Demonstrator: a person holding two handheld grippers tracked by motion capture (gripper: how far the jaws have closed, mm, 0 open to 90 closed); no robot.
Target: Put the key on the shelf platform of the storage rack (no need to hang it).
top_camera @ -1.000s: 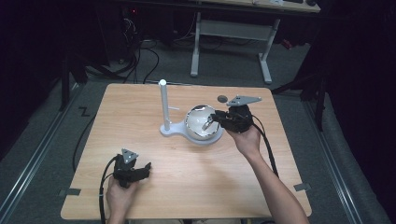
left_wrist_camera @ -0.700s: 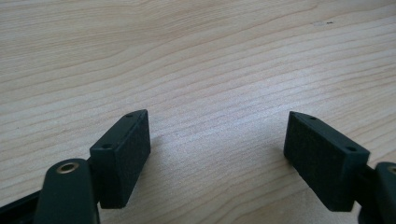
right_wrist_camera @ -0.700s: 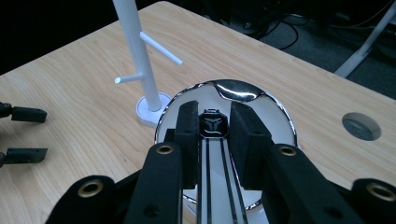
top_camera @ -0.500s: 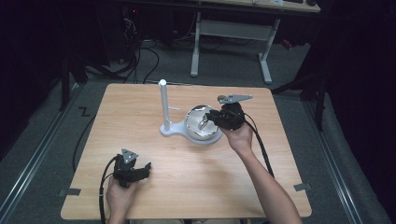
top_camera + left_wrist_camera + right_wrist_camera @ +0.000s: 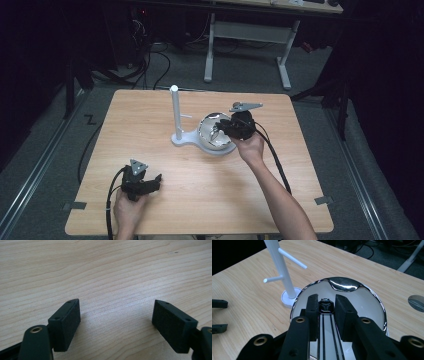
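Bowl (image 5: 214,132), shiny metal, is sitting centre frame beside the white stand (image 5: 176,117); right hand-held gripper (image 5: 222,129) is pinching its rim for lifting; left hand-held gripper (image 5: 156,179) is resting wide, idle.

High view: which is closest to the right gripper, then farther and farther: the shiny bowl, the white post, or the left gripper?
1. Shiny bowl, right at the right gripper.
2. White post, standing just past the bowl.
3. Left gripper, down at the table's near edge.
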